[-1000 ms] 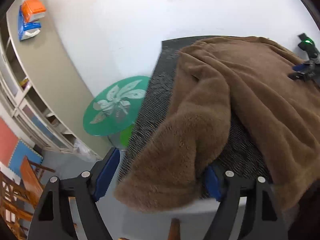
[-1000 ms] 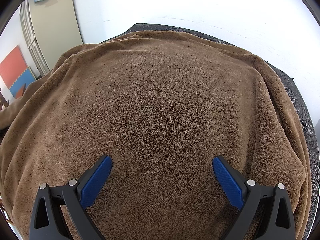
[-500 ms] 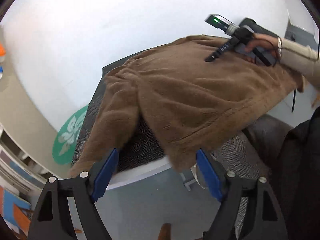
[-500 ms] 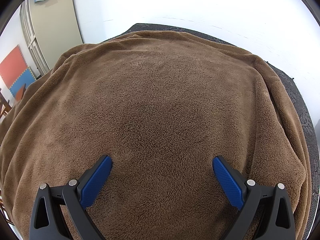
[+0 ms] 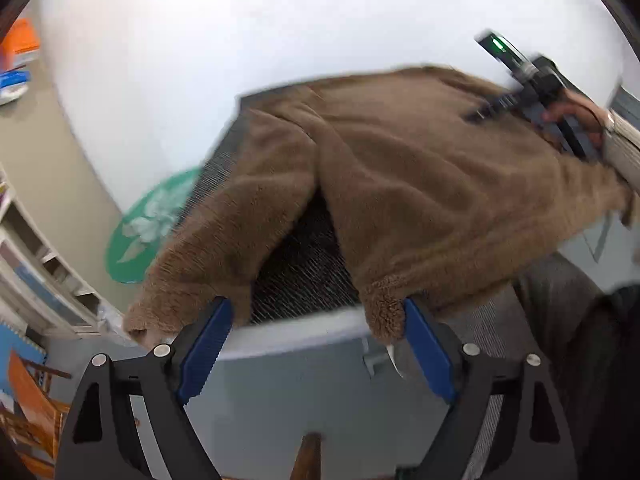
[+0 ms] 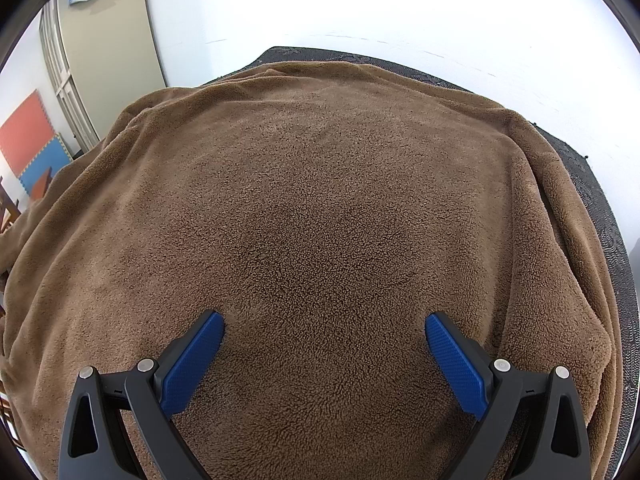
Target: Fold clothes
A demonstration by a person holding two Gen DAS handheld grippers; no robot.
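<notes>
A brown fleece garment (image 6: 320,208) lies spread over a dark mat (image 6: 600,208) on a table. In the left wrist view the garment (image 5: 420,184) drapes over the table's near edge, and a sleeve (image 5: 224,252) hangs off at the left. My left gripper (image 5: 316,320) is open and empty, just off the table edge between the sleeve end and the garment's hem corner. My right gripper (image 6: 324,328) is open and rests low over the middle of the garment; it also shows in the left wrist view (image 5: 532,92), held by a hand.
A green round side table (image 5: 152,224) stands left of the table by a beige cabinet (image 5: 48,184). Shelves (image 5: 36,280) and a wooden chair (image 5: 28,400) are at the lower left. The white wall is behind. The person's dark clothing (image 5: 600,360) is at the right.
My left gripper has swung away from the sleeve, then back towards the table edge, now closer to it. The right gripper has not moved.
</notes>
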